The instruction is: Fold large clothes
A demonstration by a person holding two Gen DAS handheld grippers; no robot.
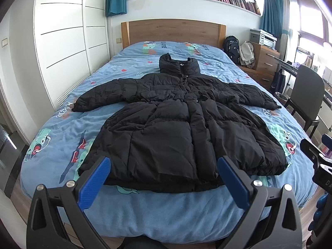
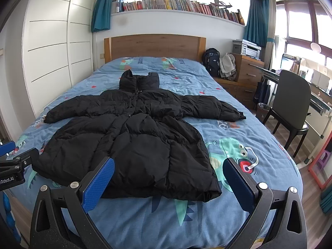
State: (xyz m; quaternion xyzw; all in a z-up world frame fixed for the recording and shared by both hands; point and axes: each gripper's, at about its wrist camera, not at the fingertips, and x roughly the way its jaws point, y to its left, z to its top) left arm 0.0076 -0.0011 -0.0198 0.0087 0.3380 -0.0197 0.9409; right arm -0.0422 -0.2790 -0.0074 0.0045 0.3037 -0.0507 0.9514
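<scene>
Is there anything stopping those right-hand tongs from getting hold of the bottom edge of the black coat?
Probably not. The right tongs are open and empty at the foot of the bed, and the black coat lies flat with its hem just beyond them. Nothing lies between.

Black puffer coat [image 1: 176, 120], front up, unfolded, sleeves spread wide, collar toward headboard, apparently fastened, on blue bedspread [image 1: 166, 207]
</scene>
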